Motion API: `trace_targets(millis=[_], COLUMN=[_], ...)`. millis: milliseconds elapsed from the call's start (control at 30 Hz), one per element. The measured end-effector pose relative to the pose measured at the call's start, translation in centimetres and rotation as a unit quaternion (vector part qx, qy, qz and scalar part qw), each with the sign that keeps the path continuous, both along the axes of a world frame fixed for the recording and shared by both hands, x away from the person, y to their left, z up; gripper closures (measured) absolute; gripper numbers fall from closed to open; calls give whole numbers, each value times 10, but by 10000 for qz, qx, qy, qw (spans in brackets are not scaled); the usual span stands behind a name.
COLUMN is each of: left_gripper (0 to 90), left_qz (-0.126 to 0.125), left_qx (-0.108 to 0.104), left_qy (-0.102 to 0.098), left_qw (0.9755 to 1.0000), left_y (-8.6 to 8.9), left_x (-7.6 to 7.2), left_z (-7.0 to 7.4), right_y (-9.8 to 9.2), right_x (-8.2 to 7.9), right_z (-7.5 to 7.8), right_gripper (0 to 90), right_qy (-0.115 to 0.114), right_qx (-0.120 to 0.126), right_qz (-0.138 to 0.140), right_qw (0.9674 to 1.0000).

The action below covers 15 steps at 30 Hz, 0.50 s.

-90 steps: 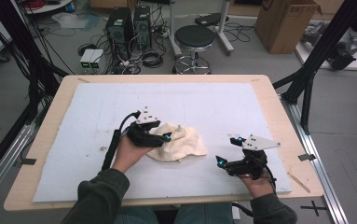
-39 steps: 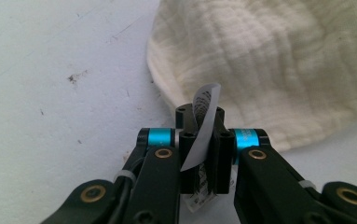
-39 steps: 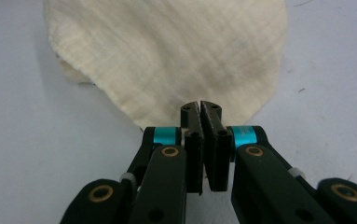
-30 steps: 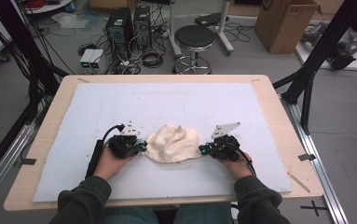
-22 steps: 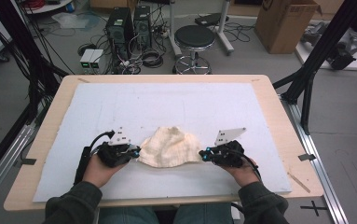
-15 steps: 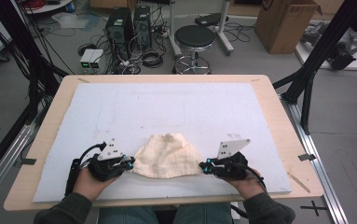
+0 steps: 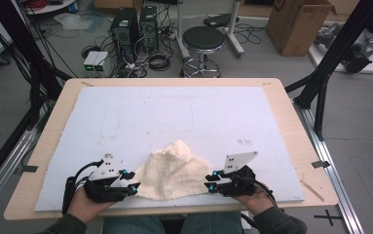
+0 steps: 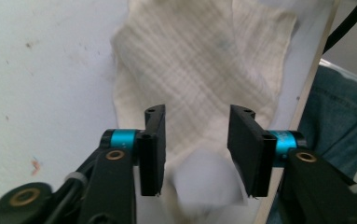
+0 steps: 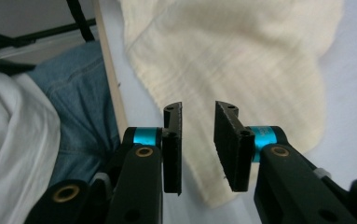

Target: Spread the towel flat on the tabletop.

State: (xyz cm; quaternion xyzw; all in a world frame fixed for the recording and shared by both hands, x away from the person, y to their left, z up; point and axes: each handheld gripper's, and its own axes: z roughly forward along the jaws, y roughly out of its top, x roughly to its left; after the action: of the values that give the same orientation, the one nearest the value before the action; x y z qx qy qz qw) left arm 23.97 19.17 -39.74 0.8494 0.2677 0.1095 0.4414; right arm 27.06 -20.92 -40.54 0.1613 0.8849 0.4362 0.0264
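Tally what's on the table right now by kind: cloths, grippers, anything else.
Cream cloth: 1
Grippers: 2, left gripper and right gripper, both open beside the cloth
White mat covering the table: 1
Total: 4

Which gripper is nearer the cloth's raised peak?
Roughly even; right gripper maybe slightly nearer. Left gripper sits at the cream cloth's near-left corner, right at its near-right corner, both jaws just opened, off the fabric.
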Motion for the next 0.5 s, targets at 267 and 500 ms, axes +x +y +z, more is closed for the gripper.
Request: trace_targets(millis=[267, 500], left_gripper=[506, 402], left_qz=[11, -135], left_qx=[-224, -30], left_qy=[-159, 278], left_qw=[9996, 9995], left_y=[-15, -42], left_x=[41, 88], left_z=[24, -2], right_y=[5, 25], right_x=[41, 78], right_z=[10, -16], right_gripper=[646, 536], right_qy=[-151, 258], right_qx=[219, -50], right_qz=[-385, -253], right_qw=[9989, 9993])
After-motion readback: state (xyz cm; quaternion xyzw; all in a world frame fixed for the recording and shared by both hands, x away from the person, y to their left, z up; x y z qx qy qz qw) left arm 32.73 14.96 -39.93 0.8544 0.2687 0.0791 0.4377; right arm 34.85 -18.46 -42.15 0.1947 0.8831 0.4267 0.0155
